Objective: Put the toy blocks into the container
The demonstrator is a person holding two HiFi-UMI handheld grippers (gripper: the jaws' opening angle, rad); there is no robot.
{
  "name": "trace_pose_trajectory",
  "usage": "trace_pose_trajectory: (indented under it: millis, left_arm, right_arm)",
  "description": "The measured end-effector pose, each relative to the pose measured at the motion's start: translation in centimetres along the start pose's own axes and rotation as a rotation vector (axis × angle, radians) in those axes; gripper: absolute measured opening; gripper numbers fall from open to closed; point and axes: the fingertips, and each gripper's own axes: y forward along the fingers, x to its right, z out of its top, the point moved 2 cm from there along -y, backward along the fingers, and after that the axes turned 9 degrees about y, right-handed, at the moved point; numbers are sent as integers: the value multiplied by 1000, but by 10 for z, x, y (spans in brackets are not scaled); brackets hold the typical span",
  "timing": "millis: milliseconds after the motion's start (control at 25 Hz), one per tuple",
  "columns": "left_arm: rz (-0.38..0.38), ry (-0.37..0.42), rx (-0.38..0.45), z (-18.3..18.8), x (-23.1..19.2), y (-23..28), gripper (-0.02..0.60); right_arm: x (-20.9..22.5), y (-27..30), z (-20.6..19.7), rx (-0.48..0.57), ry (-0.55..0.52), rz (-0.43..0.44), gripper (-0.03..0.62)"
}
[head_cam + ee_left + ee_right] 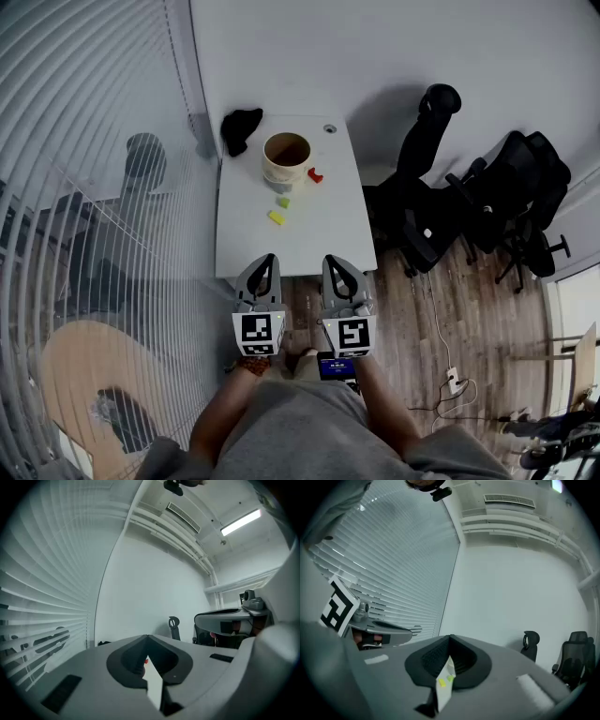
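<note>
Holds left tongs [265, 262] and right tongs [335, 264] clenched on nothing, level, just short of the bench [244, 239]; staged to reach blocks [277, 217] and container [287, 157] ahead.

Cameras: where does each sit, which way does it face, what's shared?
Head view: on the head, steeply down at table, left claw, right claw, forearms.
Left gripper view: on left claw, level along shut jaws toward wall; right claw at right.
Right gripper view: mirrored; left claw at left.
Shared: black chair, both gripper views.

Right gripper [449, 637] closed, empty; yellow block [442, 682], green block [450, 678] ahead on table [442, 696].
</note>
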Motion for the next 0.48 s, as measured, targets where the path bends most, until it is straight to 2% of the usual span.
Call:
trace_pose_trajectory:
  millis: [160,480]
  left_arm:
    - [2,11,4,-2,3,6,8]
    - [42,17,-14,-3,17,40,8]
  right_arm:
    - [8,9,-5,-9,45,20,11]
    - [43,38,-17,-29,40,53,11]
